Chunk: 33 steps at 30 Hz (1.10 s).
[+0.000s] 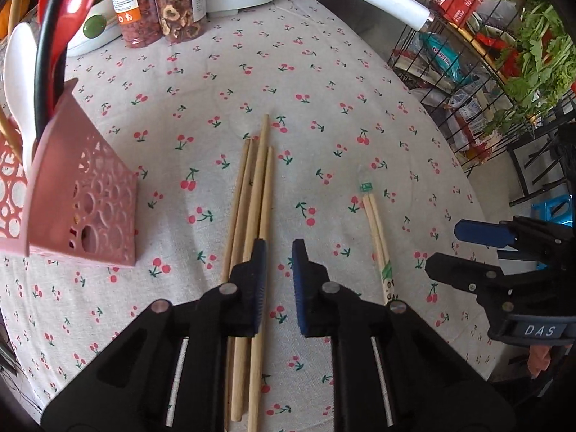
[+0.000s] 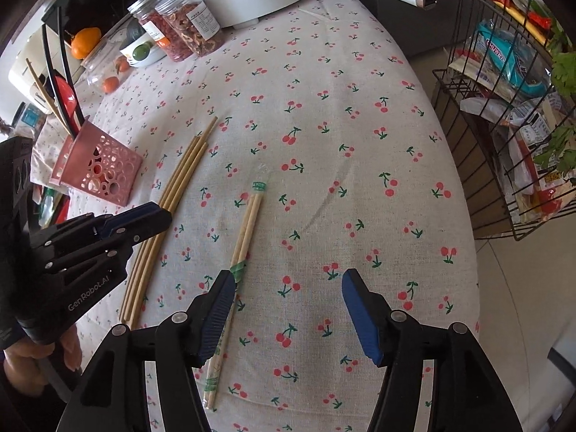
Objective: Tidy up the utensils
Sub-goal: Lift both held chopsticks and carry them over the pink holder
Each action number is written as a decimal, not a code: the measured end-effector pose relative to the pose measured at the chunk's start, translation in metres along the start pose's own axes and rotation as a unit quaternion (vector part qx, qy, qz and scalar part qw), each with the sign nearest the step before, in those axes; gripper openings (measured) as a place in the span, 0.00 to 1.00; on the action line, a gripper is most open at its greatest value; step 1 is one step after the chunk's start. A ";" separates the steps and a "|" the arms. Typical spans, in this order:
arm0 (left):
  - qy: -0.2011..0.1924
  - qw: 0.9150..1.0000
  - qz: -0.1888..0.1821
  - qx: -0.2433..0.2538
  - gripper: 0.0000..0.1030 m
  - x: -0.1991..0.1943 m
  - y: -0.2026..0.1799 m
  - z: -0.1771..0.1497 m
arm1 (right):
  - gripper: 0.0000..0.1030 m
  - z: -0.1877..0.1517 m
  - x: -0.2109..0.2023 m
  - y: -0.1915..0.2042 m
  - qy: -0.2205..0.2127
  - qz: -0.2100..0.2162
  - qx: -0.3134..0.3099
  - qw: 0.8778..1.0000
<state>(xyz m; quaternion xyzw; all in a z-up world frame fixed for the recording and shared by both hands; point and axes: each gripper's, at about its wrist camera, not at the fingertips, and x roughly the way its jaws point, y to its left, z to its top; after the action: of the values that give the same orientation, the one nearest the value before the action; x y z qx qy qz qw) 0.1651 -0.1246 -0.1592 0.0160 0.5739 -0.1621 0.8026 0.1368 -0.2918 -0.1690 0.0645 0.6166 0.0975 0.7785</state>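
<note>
Cherry-print tablecloth [image 1: 324,72], kitchen clutter behind. Loose bamboo chopsticks [image 1: 252,198] lie bundled mid-table, pink holder [image 1: 82,201] just left of them; a wrapped pair [image 2: 244,237] lies apart to the right. Likely step: gather the loose sticks. Best to centre over the bundle first. Left gripper [image 1: 279,280] narrowly open, empty, offset right of it. Right gripper [image 2: 288,320] wide, empty, left finger over the wrapped pair.

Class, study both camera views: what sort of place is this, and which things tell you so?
Probably a home kitchen or dining corner. A table under a cherry-print tablecloth holds chopsticks beside a pink utensil holder, jars of dried fruit, and a wire rack of packaged food.
</note>
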 end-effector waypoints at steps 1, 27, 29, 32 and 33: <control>0.005 1.000 0.004 -0.004 0.15 0.002 0.000 0.001 | 0.61 0.000 0.000 -0.002 0.001 0.000 0.003 1.000; -0.048 0.998 0.019 0.033 0.07 -0.063 0.029 -0.044 | 0.68 0.006 0.024 0.033 0.022 -0.016 -0.033 0.999; -0.056 0.998 0.014 0.036 0.07 -0.075 0.035 -0.053 | 0.68 0.007 0.030 0.043 0.025 -0.025 -0.045 0.998; -0.070 0.997 0.004 0.033 0.07 -0.087 0.046 -0.066 | 0.67 0.007 0.039 0.057 0.029 -0.052 -0.060 0.996; -0.080 0.996 0.000 0.030 0.07 -0.091 0.048 -0.068 | 0.65 0.007 0.041 0.061 0.025 -0.064 -0.063 0.996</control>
<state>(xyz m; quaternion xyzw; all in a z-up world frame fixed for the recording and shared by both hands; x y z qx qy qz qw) 0.0893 -0.0428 -0.1057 0.0263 0.5027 -0.1801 0.8451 0.1484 -0.2231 -0.1924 -0.0270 0.6317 0.0876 0.7697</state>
